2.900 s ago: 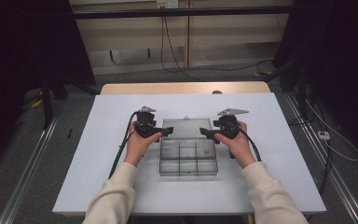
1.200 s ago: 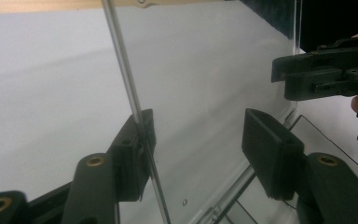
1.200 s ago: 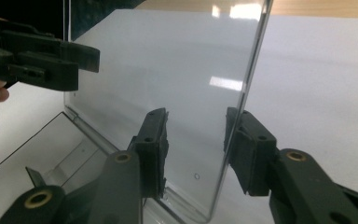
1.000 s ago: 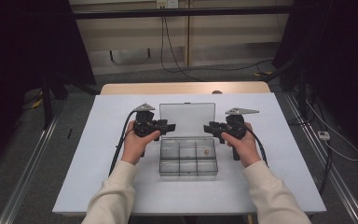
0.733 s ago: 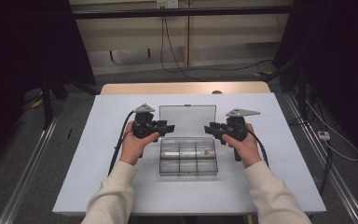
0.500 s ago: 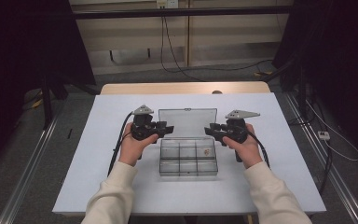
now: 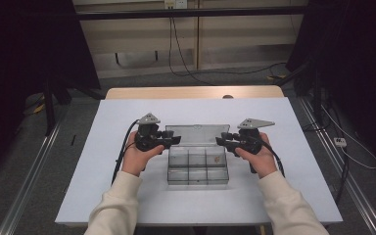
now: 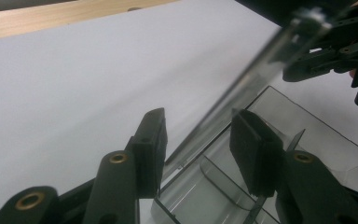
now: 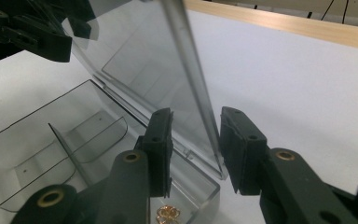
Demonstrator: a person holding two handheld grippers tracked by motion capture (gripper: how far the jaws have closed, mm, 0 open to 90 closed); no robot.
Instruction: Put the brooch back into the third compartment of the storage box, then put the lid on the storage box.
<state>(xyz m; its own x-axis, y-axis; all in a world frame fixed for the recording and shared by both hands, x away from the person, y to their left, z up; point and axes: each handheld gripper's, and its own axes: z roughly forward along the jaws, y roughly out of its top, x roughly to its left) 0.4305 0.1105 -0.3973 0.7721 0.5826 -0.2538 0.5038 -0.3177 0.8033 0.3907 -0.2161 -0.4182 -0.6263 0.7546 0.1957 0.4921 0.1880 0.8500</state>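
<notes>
A clear plastic box (image 7: 197, 166) is sitting at the middle of the white counter (image 7: 103, 147), its lid (image 7: 196, 135) standing nearly upright at the box's 12 o'clock edge. The left tool (image 7: 172, 140) is flanking the lid's 9 o'clock end and the right tool (image 7: 221, 141) its 3 o'clock end, probably so both ends swing together on the hinge. Each tool's jaws are standing spread with the lid edge between them, a gap showing beside the pads. A small gold piece (image 9: 168, 215) is lying in one compartment.
</notes>
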